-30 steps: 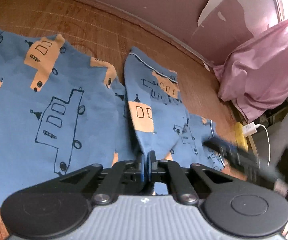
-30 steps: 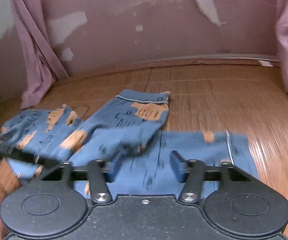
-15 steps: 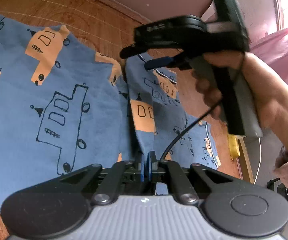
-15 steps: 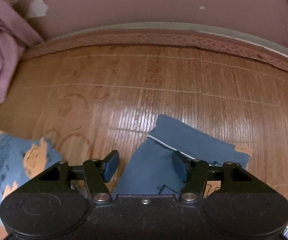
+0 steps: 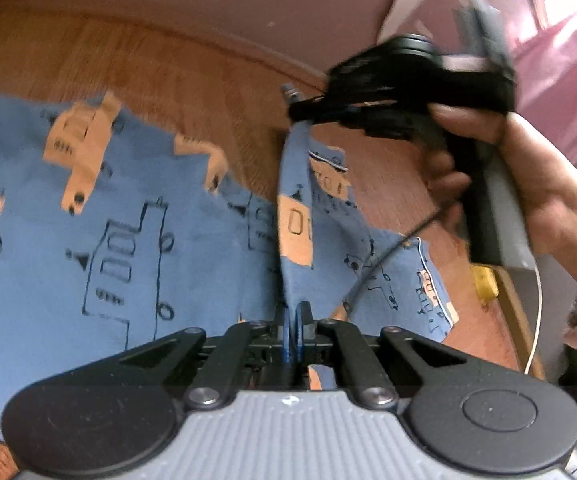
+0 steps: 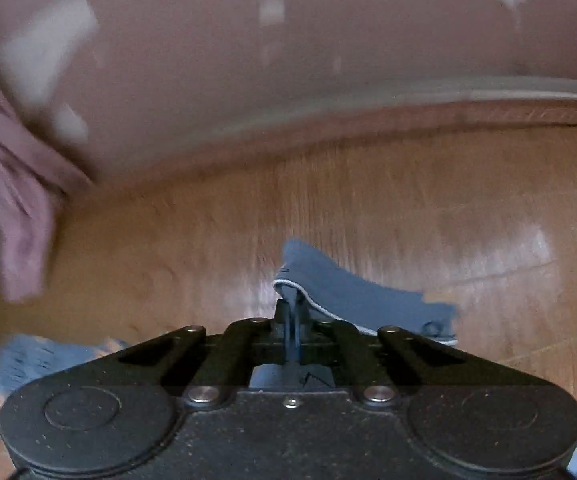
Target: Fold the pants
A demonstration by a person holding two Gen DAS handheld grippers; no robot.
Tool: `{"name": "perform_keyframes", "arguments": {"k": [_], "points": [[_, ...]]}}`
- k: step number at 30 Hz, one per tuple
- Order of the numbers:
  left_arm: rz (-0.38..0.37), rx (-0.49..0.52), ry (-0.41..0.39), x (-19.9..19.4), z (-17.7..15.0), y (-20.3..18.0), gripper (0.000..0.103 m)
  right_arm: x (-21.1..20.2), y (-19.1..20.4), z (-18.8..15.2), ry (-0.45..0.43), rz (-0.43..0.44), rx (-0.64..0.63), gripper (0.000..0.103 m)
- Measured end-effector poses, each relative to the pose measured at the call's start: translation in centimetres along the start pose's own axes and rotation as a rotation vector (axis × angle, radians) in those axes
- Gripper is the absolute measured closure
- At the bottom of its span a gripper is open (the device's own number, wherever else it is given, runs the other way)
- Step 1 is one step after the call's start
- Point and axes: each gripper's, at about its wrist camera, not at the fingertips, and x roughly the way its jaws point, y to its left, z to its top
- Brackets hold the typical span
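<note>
The right gripper, which half a second ago hung with its jaws spread over the hem of one leg, is now clenched on that piped hem; in the right wrist view the blue fabric rises into the closed jaws at 12 o'clock from the gripper body. In the left wrist view the same right gripper sits at about 1 o'clock, held in the person's hand, with the leg drawn up into a taut ridge beneath it. The left gripper stays clamped on the near end of that same ridge, as it was a second ago.

The pants, blue with orange vehicle prints, lie mostly flat on the brown woven mat, spreading toward 9 o'clock, with the second leg lying toward 3 o'clock.

So both ends of one leg are now held, which likely means the grasping phase is done and the leg can be carried over onto the other. Motion blur suggests the lift is already under way.
</note>
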Motion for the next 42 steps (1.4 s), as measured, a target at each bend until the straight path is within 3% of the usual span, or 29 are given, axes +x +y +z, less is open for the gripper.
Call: {"name": "perform_keyframes", "arguments": {"k": [5, 9, 12, 16, 21, 24, 29, 34, 37, 42], "points": [[0.08, 0.234, -0.06, -0.8, 0.2, -4.0, 0.099, -9.6, -4.6, -2.4, -0.243, 0.109, -0.013, 0.102], [0.141, 0.476, -0.09, -0.6, -1.0, -7.8, 0.099, -15.9, -8.2, -8.3, -0.416, 0.059, -0.009, 0.102], [0.169, 0.633, -0.06, 0.6, -2.8, -10.2, 0.099, -16.9, -11.4, -13.7, -0.444, -0.022, 0.104, 0.102], [0.191, 0.76, 0.008, 2.5, -5.6, -11.2, 0.099, -15.9, -14.9, -19.2, -0.387, -0.104, 0.267, 0.102], [0.21, 0.813, 0.041, 2.9, -6.6, -11.0, 0.099, -15.1, -15.9, -21.8, -0.334, -0.121, 0.347, 0.1], [0.201, 0.812, 0.06, 3.2, -6.4, -11.3, 0.097, -15.2, -15.8, -21.9, -0.332, -0.136, 0.349, 0.081], [0.073, 0.761, 0.1, 1.7, -5.1, -10.5, 0.057, -15.6, -16.5, -22.5, -0.351, -0.139, 0.388, 0.068], [0.017, 0.724, 0.109, 2.1, -0.8, -11.3, 0.046, -16.0, -17.2, -22.8, -0.361, -0.128, 0.426, 0.061], [0.007, 0.755, 0.122, 4.5, 2.2, -13.6, 0.046, -15.9, -17.7, -22.8, -0.365, -0.109, 0.446, 0.062], [-0.055, 0.766, 0.198, 11.8, 5.6, -18.1, 0.046, -15.9, -18.3, -22.9, -0.371, -0.103, 0.434, 0.064]]}}
